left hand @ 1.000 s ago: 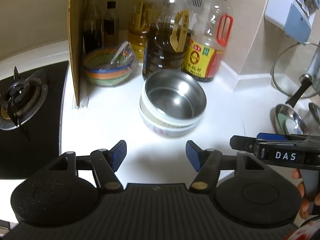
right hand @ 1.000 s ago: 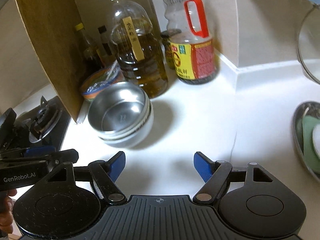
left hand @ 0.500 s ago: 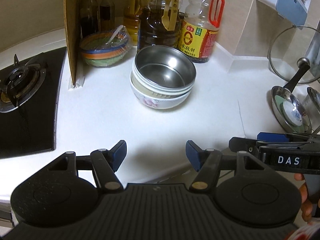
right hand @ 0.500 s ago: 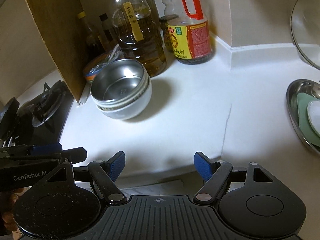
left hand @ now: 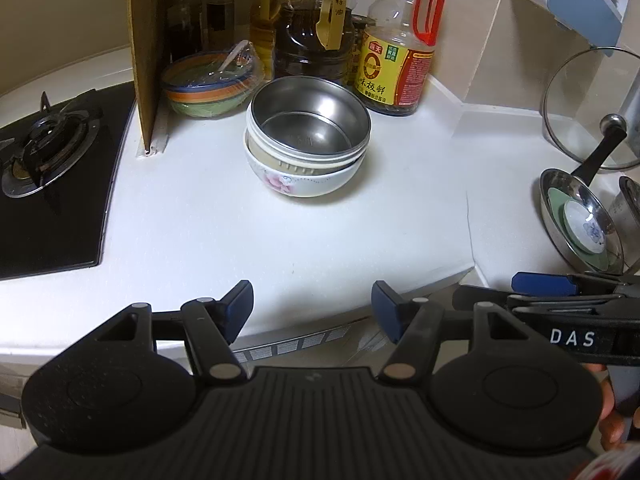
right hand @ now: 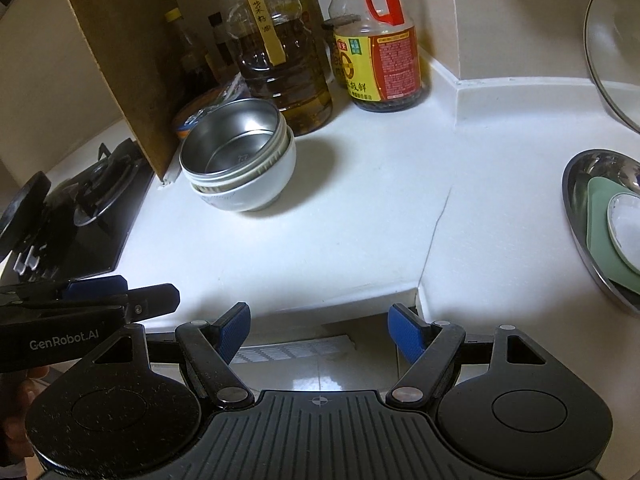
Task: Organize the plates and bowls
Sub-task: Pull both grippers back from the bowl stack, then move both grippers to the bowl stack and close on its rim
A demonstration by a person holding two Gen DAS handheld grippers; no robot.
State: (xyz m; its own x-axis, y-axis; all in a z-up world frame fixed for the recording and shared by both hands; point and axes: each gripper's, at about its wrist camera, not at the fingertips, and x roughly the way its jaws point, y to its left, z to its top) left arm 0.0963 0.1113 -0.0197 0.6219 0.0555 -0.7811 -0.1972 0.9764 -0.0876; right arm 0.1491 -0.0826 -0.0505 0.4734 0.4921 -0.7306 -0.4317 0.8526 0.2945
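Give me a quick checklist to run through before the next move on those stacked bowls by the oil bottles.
1. Left gripper open, nothing between its fingers: ok.
2. Right gripper open, nothing held: ok.
3. Bowl stack nested, steel bowl on top, sitting slightly tilted: ok.
4. Bare counter between grippers and stack: ok.
5. Room behind the stack: not ok, oil bottle and soy sauce bottle stand close.
6. Plates in the steel dish at right, nested: ok; their number: cannot tell.
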